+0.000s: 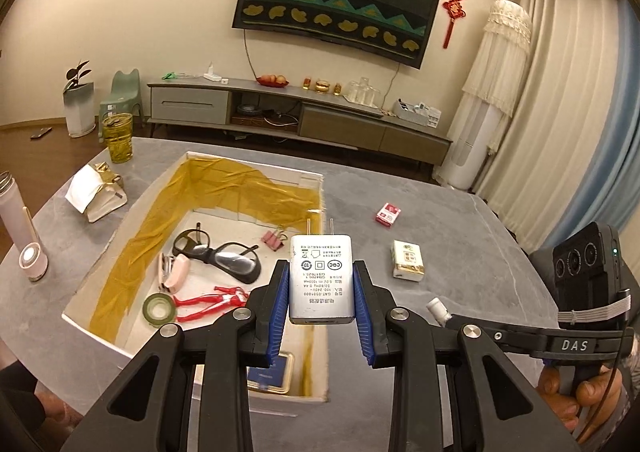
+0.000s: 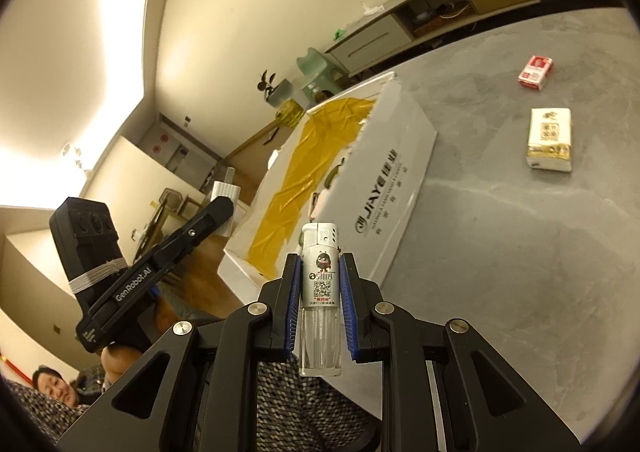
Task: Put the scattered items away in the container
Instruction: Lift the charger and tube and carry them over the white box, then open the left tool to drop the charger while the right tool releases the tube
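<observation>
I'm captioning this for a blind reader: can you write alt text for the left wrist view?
The left gripper clamps a white two-prong USB charger above an open white cardboard box lined with gold foil, which holds black glasses. A red packet lies on the grey table.

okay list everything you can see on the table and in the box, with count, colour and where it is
Box: 1, white, gold-lined, table centre.
Glasses: 1, black, in box.
Stapler: 1, pink, in box.
Tape roll: 1, green, in box.
Binder clip: 1, pink, in box.
Cigarette pack: 1, red, table right of box.
Tissue pack: 1, white-gold, table right of box.
Charger: 1, white, in left gripper.
Lighter: 1, clear-white, in right gripper.
</observation>
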`<state>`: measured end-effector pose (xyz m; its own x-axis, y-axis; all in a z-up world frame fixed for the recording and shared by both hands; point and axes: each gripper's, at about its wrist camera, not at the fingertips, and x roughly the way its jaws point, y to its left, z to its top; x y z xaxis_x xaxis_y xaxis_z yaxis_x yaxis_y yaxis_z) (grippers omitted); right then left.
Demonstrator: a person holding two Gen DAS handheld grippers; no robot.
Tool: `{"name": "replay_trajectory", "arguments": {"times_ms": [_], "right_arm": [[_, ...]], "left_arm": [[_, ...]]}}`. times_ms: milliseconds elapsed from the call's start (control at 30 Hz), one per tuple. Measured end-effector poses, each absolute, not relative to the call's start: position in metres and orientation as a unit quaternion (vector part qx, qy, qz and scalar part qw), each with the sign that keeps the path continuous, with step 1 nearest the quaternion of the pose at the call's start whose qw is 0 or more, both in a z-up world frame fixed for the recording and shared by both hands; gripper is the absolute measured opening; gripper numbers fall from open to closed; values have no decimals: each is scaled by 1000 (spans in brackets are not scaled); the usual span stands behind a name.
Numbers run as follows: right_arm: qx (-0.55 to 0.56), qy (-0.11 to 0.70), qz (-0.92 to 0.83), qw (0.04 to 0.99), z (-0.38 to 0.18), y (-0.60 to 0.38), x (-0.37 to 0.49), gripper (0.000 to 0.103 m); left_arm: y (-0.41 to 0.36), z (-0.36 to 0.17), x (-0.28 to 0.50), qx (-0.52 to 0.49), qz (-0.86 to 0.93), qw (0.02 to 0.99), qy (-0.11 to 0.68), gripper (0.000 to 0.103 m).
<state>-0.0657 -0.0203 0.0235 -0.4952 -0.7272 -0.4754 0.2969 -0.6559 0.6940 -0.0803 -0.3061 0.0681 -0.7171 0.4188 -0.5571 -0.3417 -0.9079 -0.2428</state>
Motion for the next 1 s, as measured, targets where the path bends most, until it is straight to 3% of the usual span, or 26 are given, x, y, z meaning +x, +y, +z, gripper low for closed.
{"name": "replay_trajectory", "arguments": {"times_ms": [367, 1000], "right_arm": [[385, -229, -826, 343, 68, -65, -94, 20], [399, -123, -846, 330, 95, -119, -178, 20]], "left_arm": [[-353, 70, -96, -313, 924, 201, -89, 32], [-332, 33, -141, -368, 889, 235, -137, 32]]}}
